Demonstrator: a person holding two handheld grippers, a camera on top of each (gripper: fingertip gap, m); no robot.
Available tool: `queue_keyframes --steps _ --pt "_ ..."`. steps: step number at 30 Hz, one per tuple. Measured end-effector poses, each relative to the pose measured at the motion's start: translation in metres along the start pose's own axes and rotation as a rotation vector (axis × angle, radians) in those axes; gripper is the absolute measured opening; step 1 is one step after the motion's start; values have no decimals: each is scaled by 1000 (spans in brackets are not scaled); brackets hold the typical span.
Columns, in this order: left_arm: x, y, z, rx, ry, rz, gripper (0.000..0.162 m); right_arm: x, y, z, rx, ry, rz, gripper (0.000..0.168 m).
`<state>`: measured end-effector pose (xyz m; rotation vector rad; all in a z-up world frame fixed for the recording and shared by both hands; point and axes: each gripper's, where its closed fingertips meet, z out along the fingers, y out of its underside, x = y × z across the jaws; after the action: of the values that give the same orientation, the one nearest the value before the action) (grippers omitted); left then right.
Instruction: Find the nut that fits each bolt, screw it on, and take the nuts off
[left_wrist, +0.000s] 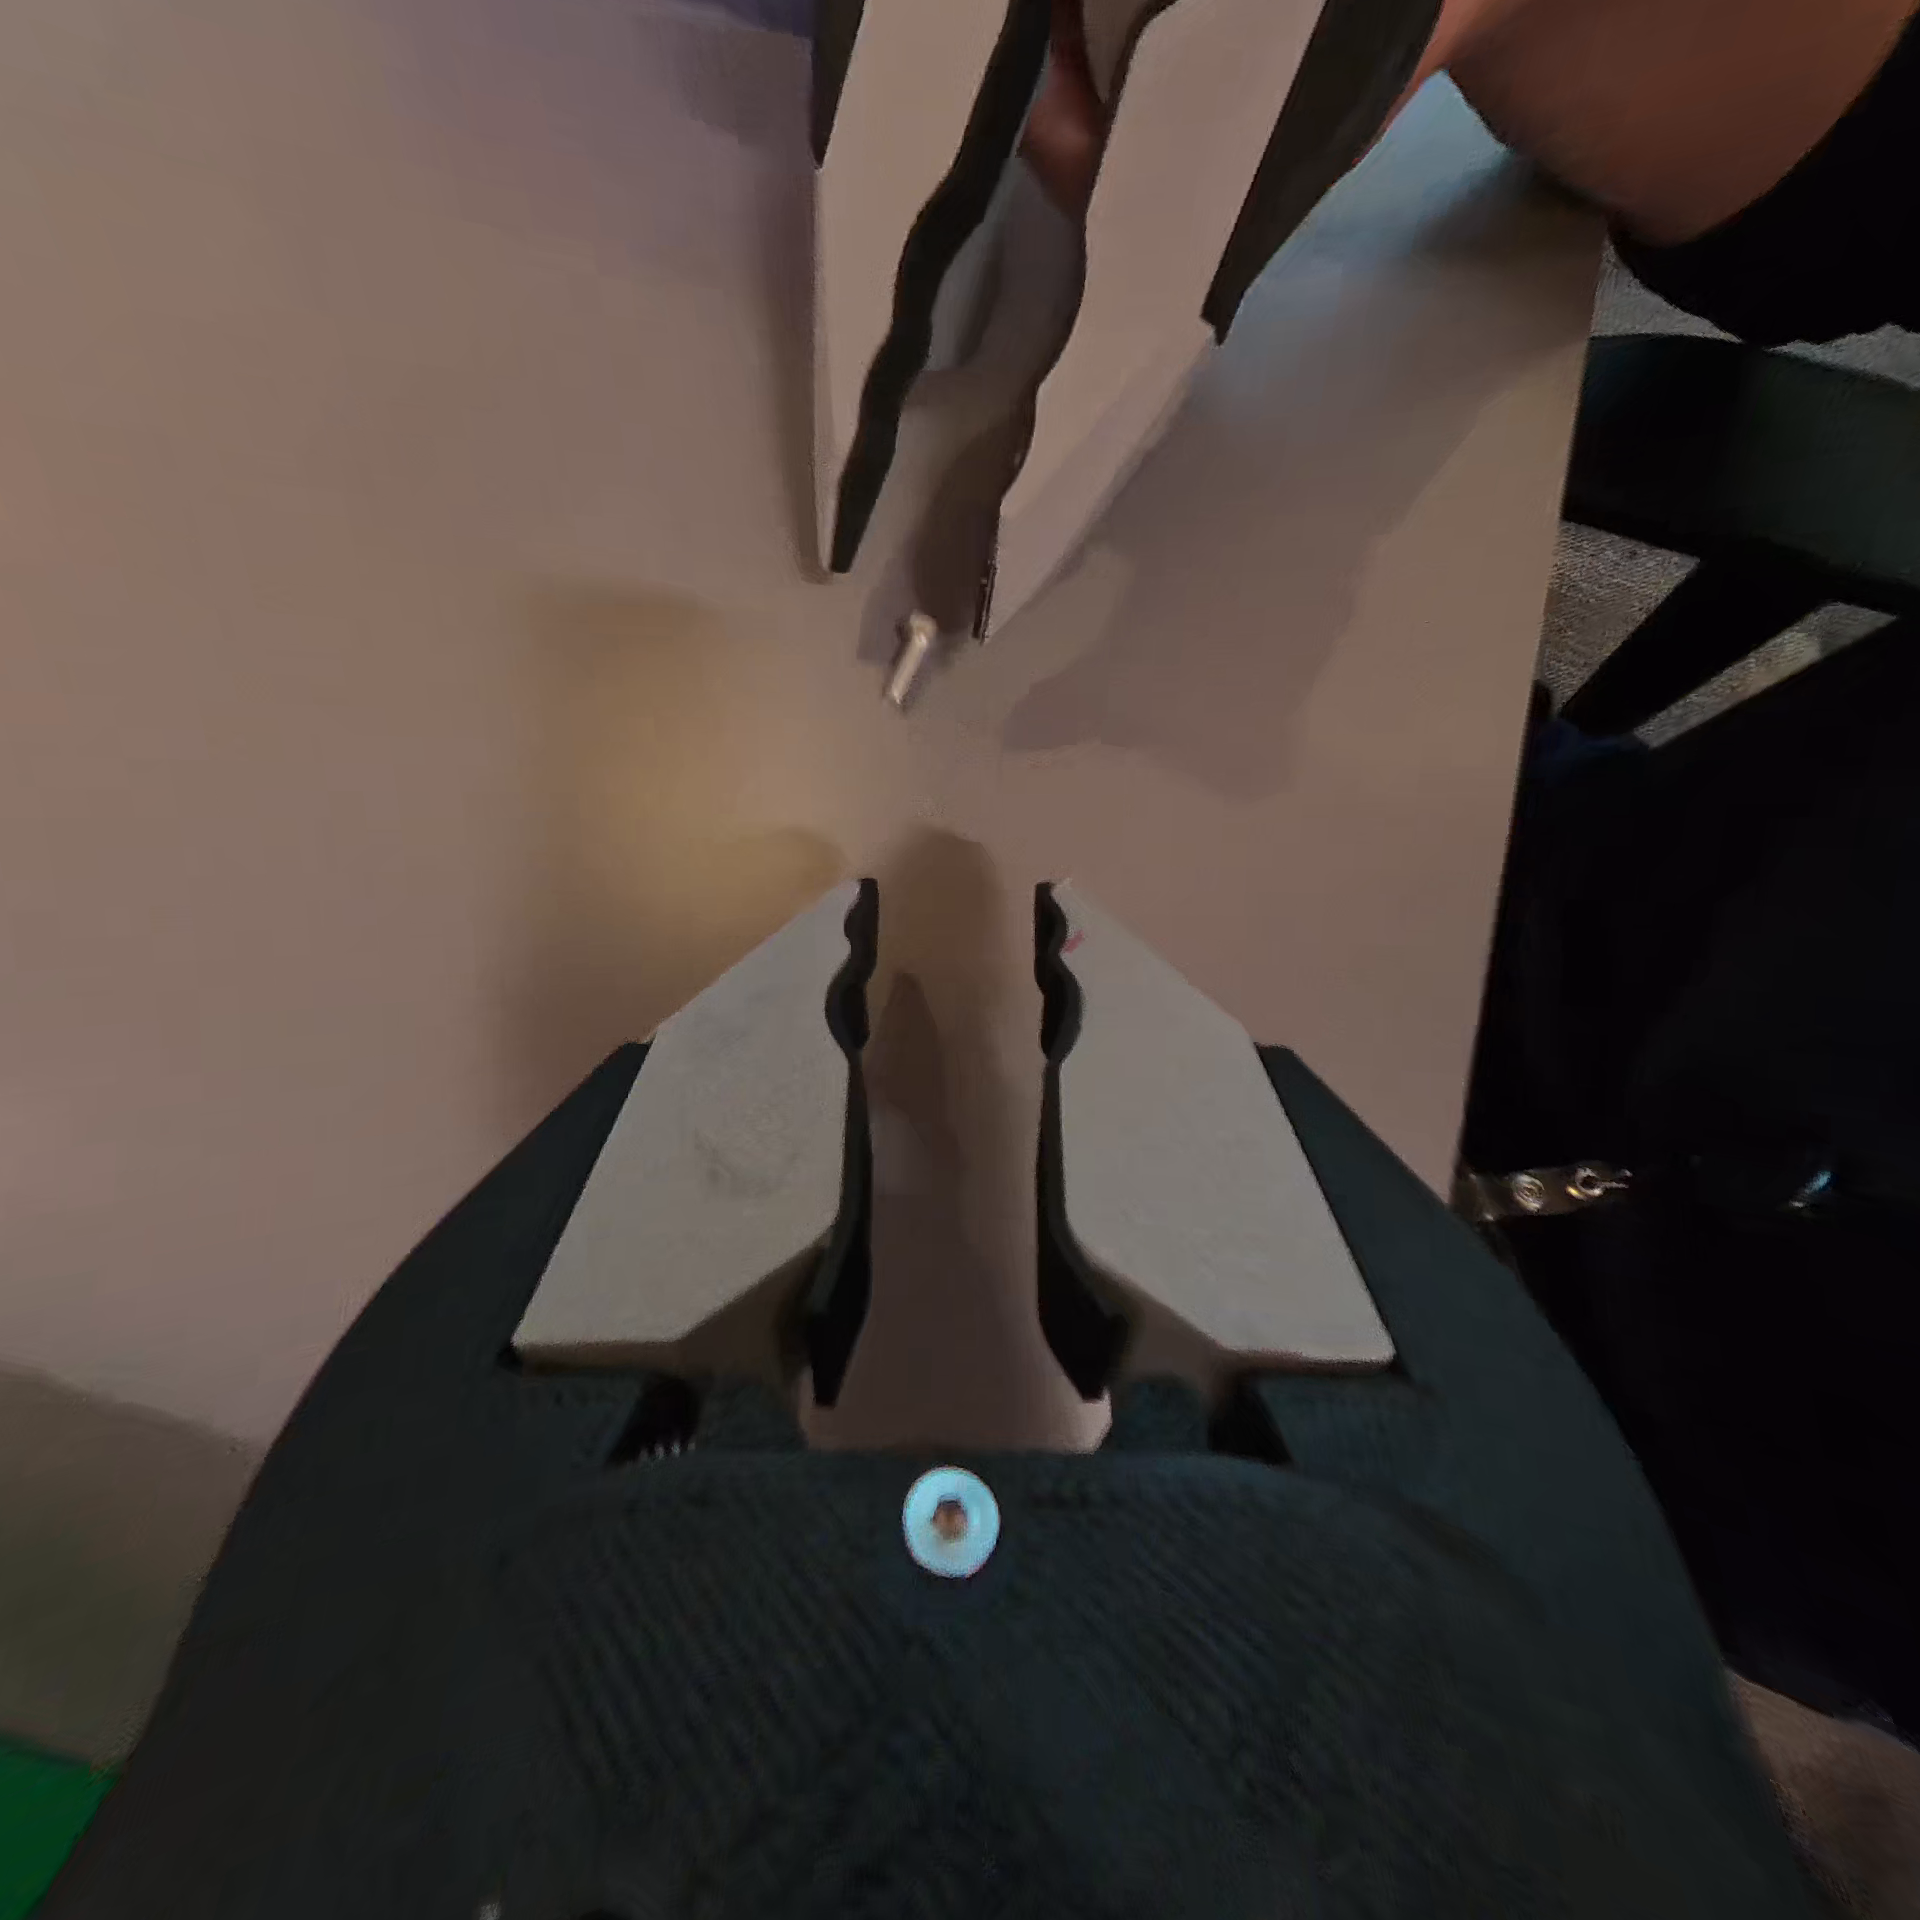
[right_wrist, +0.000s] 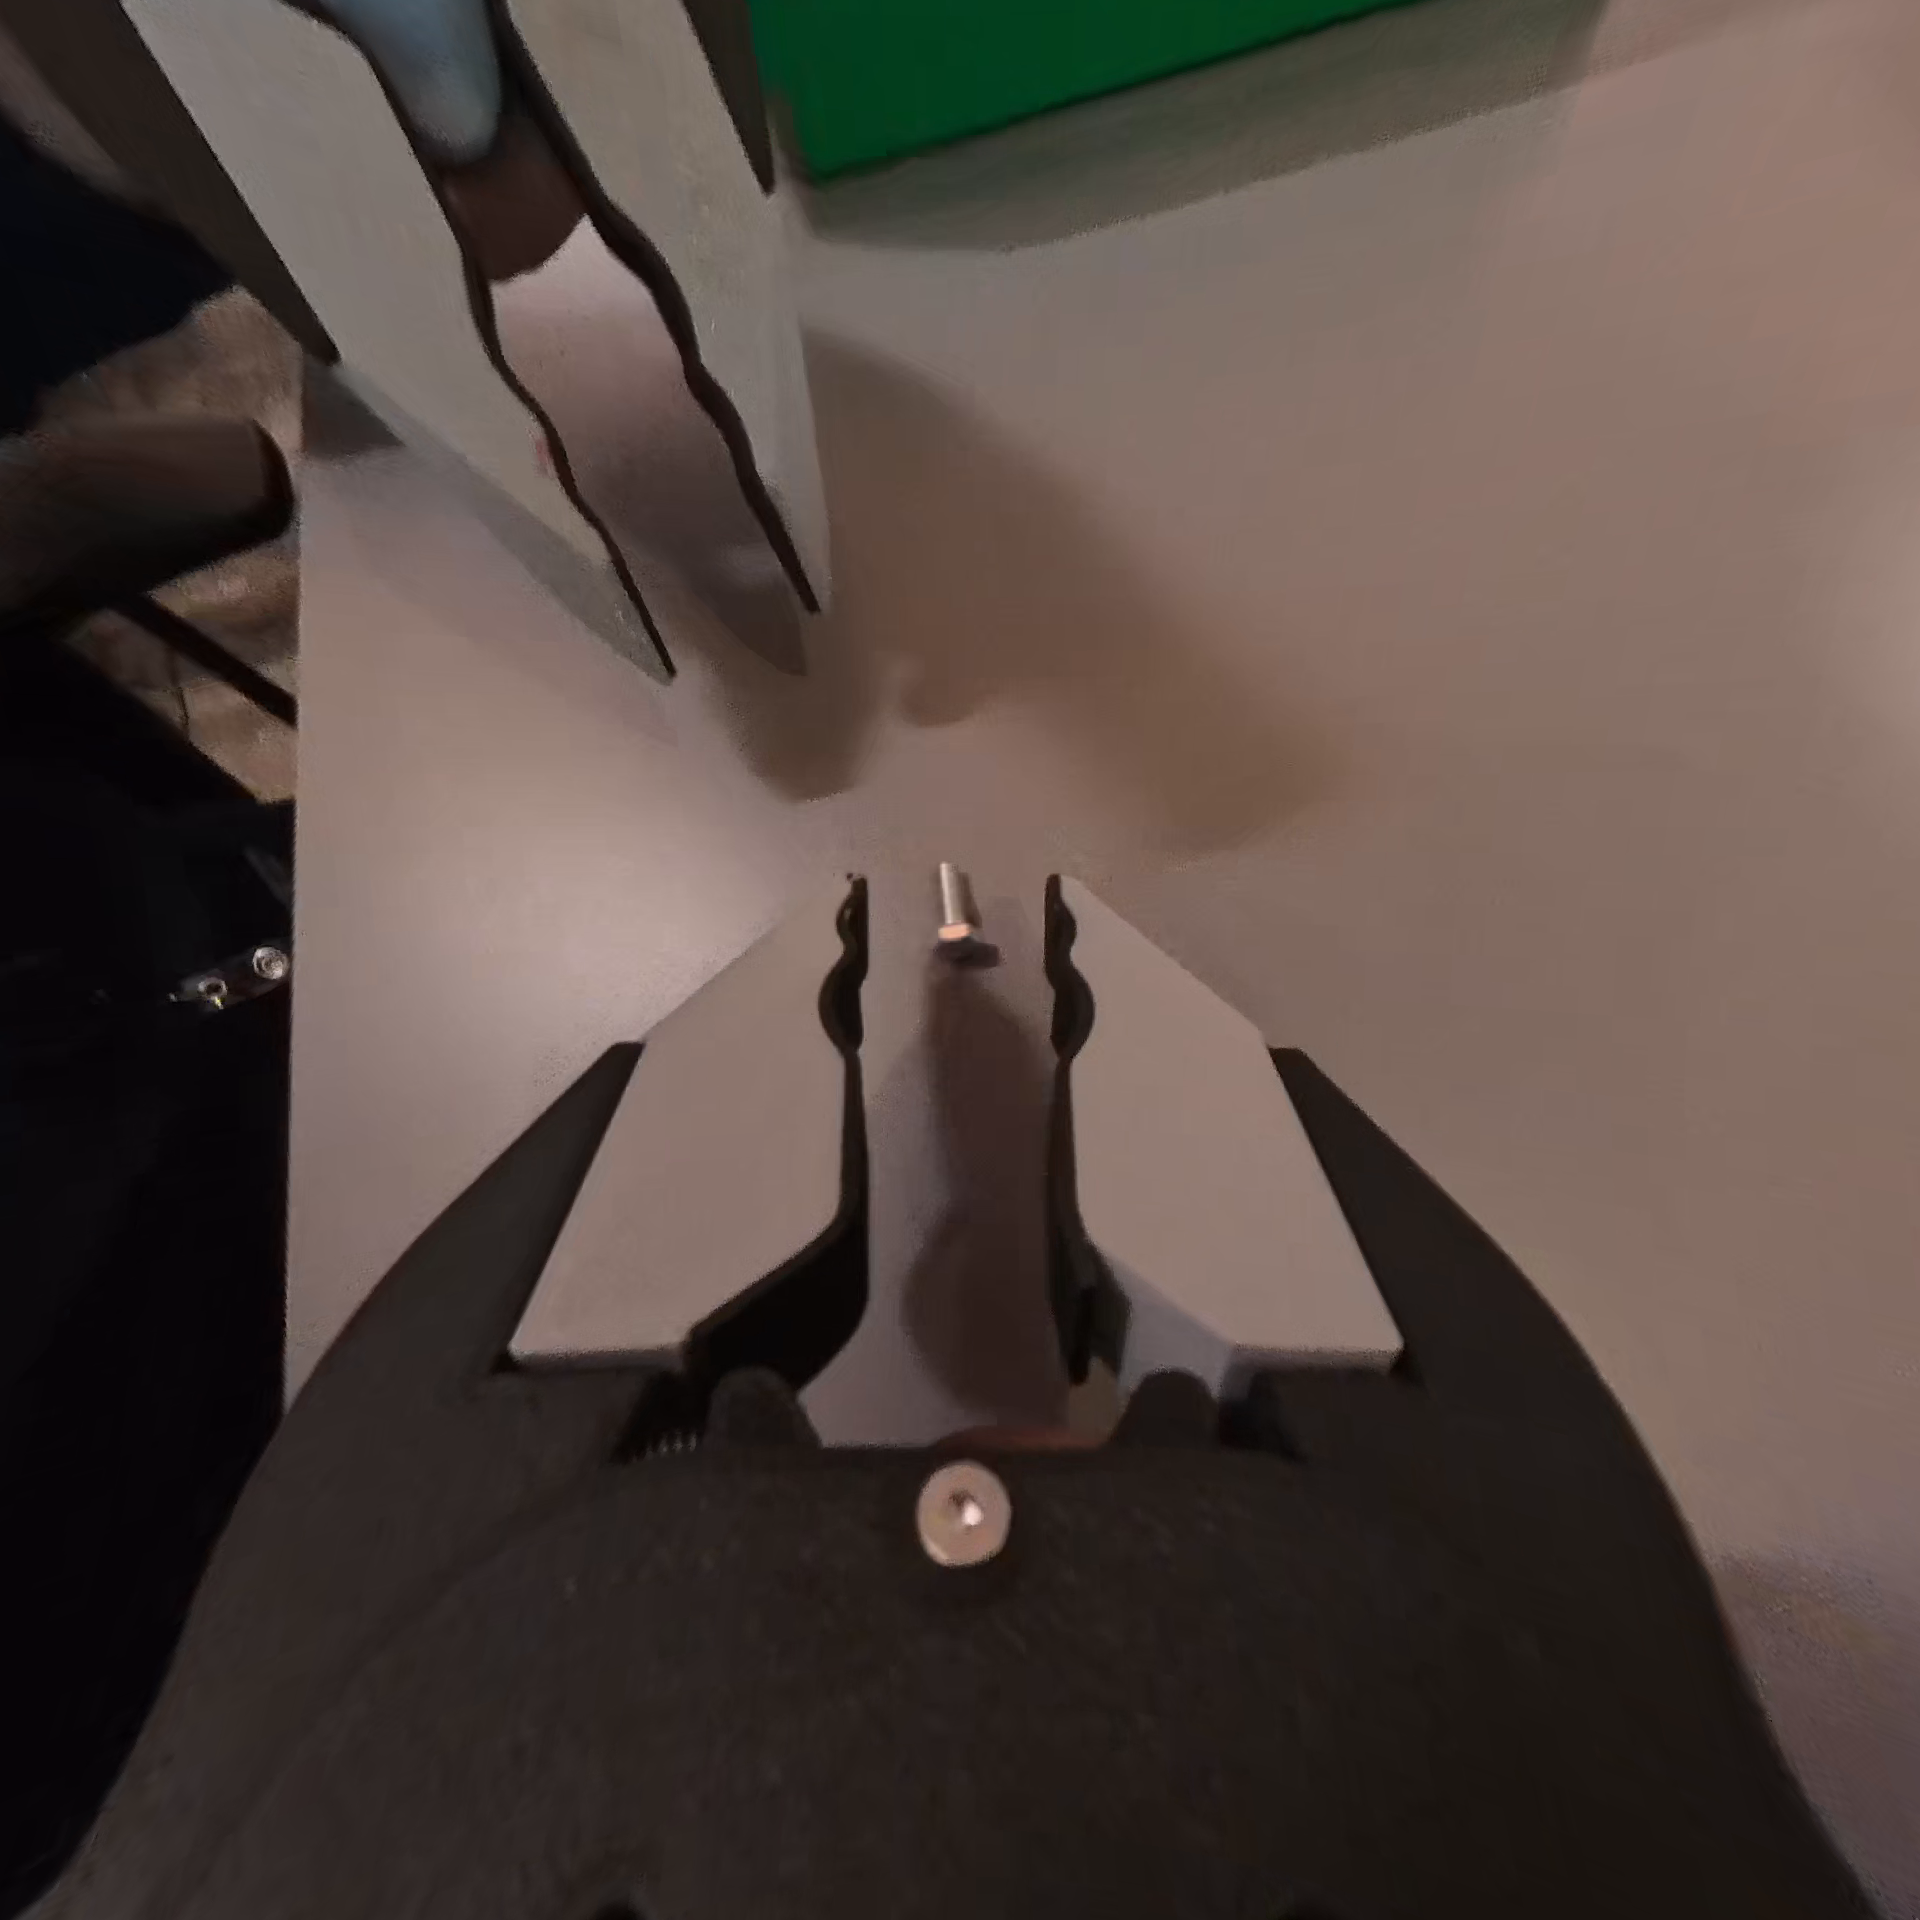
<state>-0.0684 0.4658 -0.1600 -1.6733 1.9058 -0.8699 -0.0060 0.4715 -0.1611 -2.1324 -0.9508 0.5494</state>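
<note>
Bolt (right_wrist: 957, 916) lying flat on pale table (right_wrist: 1455, 623), sitting between tips of right gripper (right_wrist: 954, 883), touching neither finger, head toward 6 o'clock, shank pointing 12. Right jaws parted, gripping nothing. Left gripper (left_wrist: 951, 883) also spread wide, empty, facing bolt at 12 o'clock, well apart. Green box (right_wrist: 1039, 83) sitting at 12 in right wrist view.

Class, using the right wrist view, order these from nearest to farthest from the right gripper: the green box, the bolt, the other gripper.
1. The bolt, lying on the table between the open fingers of the right gripper.
2. The left gripper, ahead and to the left, also open.
3. The green box, at the far top edge.
</note>
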Motion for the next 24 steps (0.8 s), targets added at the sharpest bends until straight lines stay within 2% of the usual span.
queue_keyframes --steps 2,4,6,11,14,17,21,24 --pt "3 17 -2 1 -17 -32 28 -1 11 14 -90 37 -67 27" --pt "2 28 -1 8 -26 -58 28 -1 12 17 -102 58 -120 5" --pt "3 28 1 44 -11 -93 28 -3 12 16 -101 51 -123 4" --pt "-8 -6 7 184 -29 -58 27 -9 -18 3 102 -52 -46 3" --pt "-14 -36 7 304 -56 7 18 -10 -28 -9 183 -107 -12 3" --pt "-5 -57 4 407 22 32 6 -13 -35 -20 238 -119 -38 3" --pt "1 -62 7 414 87 18 12 -19 -45 -31 298 -151 -48 3" --pt "4 -66 3 446 122 18 9 -24 -47 -33 303 -154 -79 3"
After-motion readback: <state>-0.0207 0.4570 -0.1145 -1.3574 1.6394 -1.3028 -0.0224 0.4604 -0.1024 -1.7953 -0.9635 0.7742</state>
